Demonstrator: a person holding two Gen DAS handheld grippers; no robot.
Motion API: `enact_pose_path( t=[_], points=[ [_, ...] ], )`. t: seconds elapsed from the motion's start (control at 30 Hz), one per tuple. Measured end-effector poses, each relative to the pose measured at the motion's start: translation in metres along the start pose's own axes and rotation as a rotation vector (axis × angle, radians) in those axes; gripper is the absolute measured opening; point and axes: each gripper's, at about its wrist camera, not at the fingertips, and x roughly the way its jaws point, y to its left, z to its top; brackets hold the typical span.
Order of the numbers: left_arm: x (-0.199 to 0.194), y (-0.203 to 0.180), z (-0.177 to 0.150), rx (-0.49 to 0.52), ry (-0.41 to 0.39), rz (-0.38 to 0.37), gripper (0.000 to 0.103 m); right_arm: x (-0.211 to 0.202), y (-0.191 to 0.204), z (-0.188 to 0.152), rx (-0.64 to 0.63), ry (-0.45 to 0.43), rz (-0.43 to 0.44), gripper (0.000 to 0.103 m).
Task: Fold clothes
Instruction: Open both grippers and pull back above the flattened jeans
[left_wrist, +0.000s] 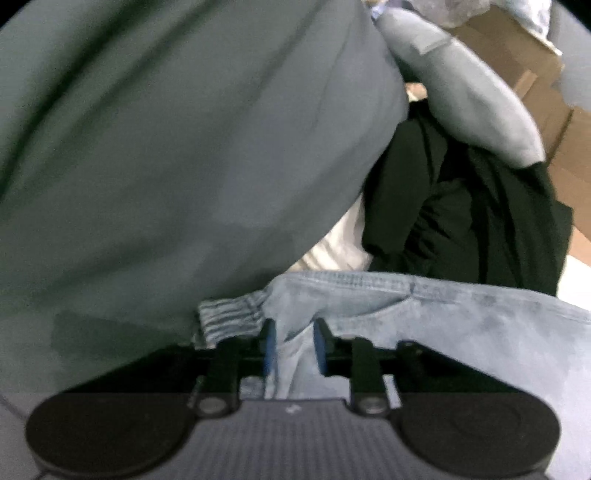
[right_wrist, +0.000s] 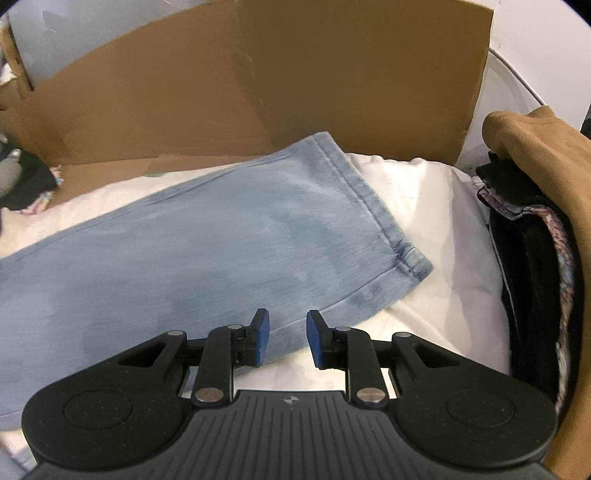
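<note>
Light-blue jeans (right_wrist: 207, 243) lie flat on white bedding (right_wrist: 432, 229), with one leg's hem (right_wrist: 373, 210) pointing to the far right. My right gripper (right_wrist: 288, 338) hovers at the leg's near edge, open by a narrow gap with nothing between its blue pads (right_wrist: 263, 338). In the left wrist view the jeans' waistband (left_wrist: 369, 284) runs across just ahead of my left gripper (left_wrist: 293, 341). A raised fold of the denim fills the space between that gripper's pads (left_wrist: 269, 345), which are shut on it.
A big grey-green cloth (left_wrist: 177, 155) fills the left, close to the camera, with a grey sleeve (left_wrist: 469, 96) and a black garment (left_wrist: 465, 214) behind. A cardboard wall (right_wrist: 258, 85) stands beyond the jeans. Folded tan (right_wrist: 535, 144) and black clothes (right_wrist: 528, 266) are stacked on the right.
</note>
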Motion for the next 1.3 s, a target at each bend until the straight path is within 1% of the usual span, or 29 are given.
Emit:
enact_pose_path(
  t=[0.07,0.2,0.3,0.33,0.4,0.47,0.6,0.63,0.67,0.73,0.77,0.8,0.87,0.9,1.0,1.1,1.2,1.3],
  points=[
    [-0.016,0.004,-0.002,0.002,0.007,-0.011,0.038,-0.012,0.002,0.002,0.011,-0.002,0.016,0.031],
    [-0.051,0.012,-0.007,0.001,0.013,-0.01,0.045,-0.039,0.003,0.005,0.049,-0.004,0.067,0.034],
    [-0.086,0.022,-0.016,-0.024,0.02,-0.001,0.049,-0.061,0.005,0.005,0.029,-0.006,0.1,0.034],
    [-0.097,0.025,-0.019,-0.036,0.024,0.002,0.052,-0.069,0.006,0.005,0.019,-0.007,0.11,0.034],
    [-0.12,0.03,-0.025,-0.057,0.033,0.005,0.053,-0.085,0.007,0.006,0.005,-0.007,0.14,0.034],
    [-0.149,0.034,-0.031,-0.051,0.032,0.0,0.055,-0.103,0.005,0.007,0.002,-0.008,0.174,0.034],
    [-0.202,0.037,-0.039,-0.043,0.039,0.013,0.056,-0.14,-0.002,0.011,0.011,-0.01,0.23,0.036],
    [-0.216,0.038,-0.041,-0.049,0.036,0.014,0.058,-0.15,-0.004,0.012,0.012,-0.013,0.243,0.036],
    [-0.229,0.039,-0.043,-0.057,0.031,0.016,0.064,-0.161,-0.006,0.012,0.012,-0.018,0.256,0.037],
    [-0.257,0.044,-0.047,-0.074,0.02,0.015,0.069,-0.181,-0.009,0.013,0.01,-0.028,0.277,0.041],
    [-0.27,0.046,-0.049,-0.075,0.016,0.015,0.069,-0.191,-0.01,0.013,0.007,-0.035,0.283,0.044],
    [-0.282,0.048,-0.051,-0.071,0.012,0.016,0.07,-0.201,-0.011,0.013,0.003,-0.041,0.291,0.044],
    [-0.305,0.052,-0.055,-0.067,0.006,0.019,0.078,-0.219,-0.014,0.012,-0.001,-0.048,0.315,0.045],
    [-0.316,0.054,-0.058,-0.065,0.004,0.02,0.079,-0.228,-0.016,0.012,-0.004,-0.051,0.327,0.046],
    [-0.339,0.06,-0.061,-0.094,0.015,0.02,0.079,-0.253,-0.02,0.011,-0.008,-0.059,0.352,0.047],
    [-0.355,0.061,-0.066,-0.097,0.009,0.01,0.083,-0.274,-0.023,0.008,-0.009,-0.062,0.363,0.048],
    [-0.363,0.056,-0.072,-0.085,0.018,-0.014,0.084,-0.295,-0.025,0.004,-0.014,-0.065,0.37,0.049],
    [-0.368,0.046,-0.08,-0.068,0.025,-0.05,0.084,-0.307,-0.021,0.0,-0.044,-0.061,0.351,0.049]
  ],
)
